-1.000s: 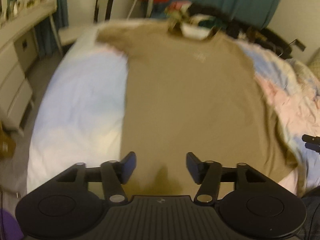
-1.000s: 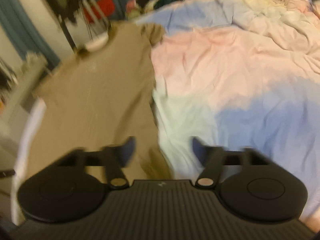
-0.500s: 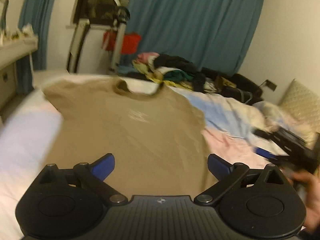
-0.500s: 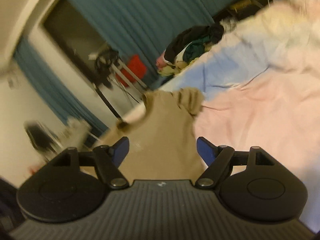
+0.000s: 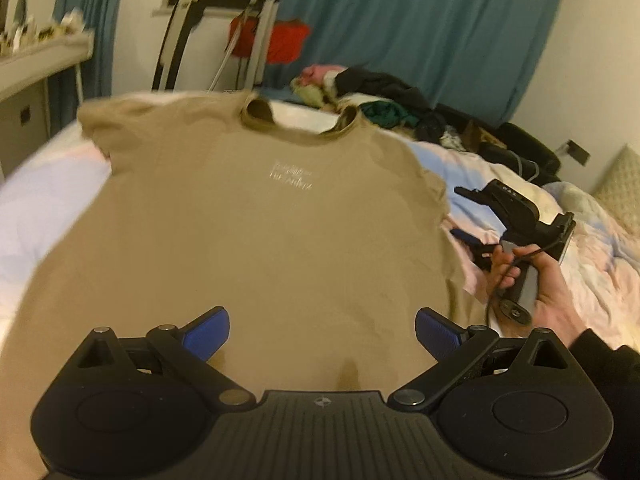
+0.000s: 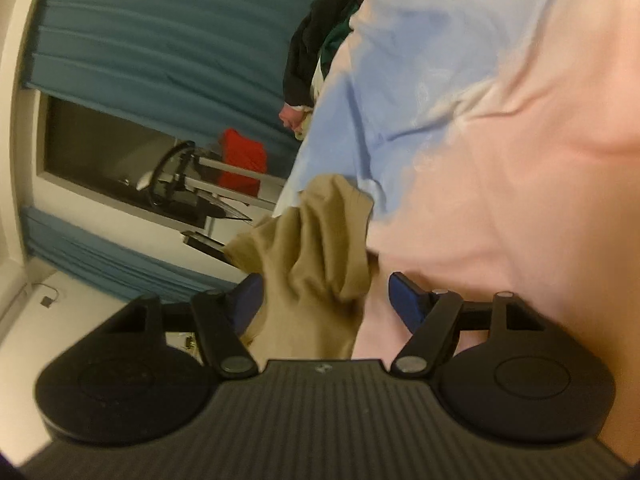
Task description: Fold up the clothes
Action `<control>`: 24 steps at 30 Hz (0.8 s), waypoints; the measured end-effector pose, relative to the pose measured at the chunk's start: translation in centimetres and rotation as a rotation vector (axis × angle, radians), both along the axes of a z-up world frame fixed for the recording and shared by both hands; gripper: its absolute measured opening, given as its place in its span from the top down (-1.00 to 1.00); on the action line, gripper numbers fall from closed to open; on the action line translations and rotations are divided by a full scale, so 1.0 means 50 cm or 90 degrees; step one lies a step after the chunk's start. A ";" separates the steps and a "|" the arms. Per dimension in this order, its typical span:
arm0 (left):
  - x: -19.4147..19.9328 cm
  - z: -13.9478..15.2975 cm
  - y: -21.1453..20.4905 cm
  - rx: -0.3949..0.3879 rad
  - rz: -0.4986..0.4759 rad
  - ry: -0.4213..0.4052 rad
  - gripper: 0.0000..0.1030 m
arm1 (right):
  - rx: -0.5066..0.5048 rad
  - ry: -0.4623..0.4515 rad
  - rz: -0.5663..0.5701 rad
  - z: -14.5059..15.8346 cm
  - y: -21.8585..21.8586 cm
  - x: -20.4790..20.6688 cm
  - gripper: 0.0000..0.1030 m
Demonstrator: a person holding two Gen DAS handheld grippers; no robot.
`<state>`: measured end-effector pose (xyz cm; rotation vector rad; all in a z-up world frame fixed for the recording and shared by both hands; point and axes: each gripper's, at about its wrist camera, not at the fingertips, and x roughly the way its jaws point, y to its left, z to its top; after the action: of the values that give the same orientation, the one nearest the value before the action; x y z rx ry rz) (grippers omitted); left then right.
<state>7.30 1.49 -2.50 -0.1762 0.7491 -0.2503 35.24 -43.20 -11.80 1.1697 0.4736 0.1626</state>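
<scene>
On bed, ahead of both tools: tan T-shirt, spread flat and front-up on the pastel duvet, small pale print on the chest.
Shirt long axis: straight away from the left gripper, hem nearest it, collar at the far end.
Shirt fold state: body open and unfolded; far-left sleeve lying out, right sleeve bunched and rumpled at the edge.
Left gripper state: blue-padded fingers spread wide, nothing between them, hovering over the hem near its middle.
Right gripper state: fingers apart at moderate width, the bunched sleeve lying in the gap; contact with the cloth impossible to tell, no clamp evident.
Right gripper pose: rolled sideways, seen from the left wrist view low beside the shirt's right edge, held by a hand in a dark cuff.
Key relation: sleeve directly ahead of and between the right fingers, so right hand nearer that side; left tool central at the hem, well apart from either sleeve.
Judgement: likely a sleeve-side fold inward, hinging on a pinch of that bunched cloth.
Beyond the shirt: heap of other clothes past the collar, teal curtain behind.
</scene>
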 end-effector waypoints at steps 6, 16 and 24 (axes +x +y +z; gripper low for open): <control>0.073 -0.067 -0.002 0.019 0.002 0.044 -0.95 | -0.067 -0.008 0.027 -0.010 -0.006 0.100 0.66; 0.105 -0.074 0.011 0.001 0.008 0.050 -0.94 | -0.311 -0.060 -0.048 0.147 -0.045 0.082 0.89; 0.074 -0.053 0.019 -0.003 0.014 0.036 -0.94 | -0.221 -0.054 -0.104 0.123 -0.059 0.022 0.76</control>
<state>10.99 2.46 -5.14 -0.1961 0.8025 -0.2273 36.36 -46.14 -5.64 0.8533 0.3136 -0.0126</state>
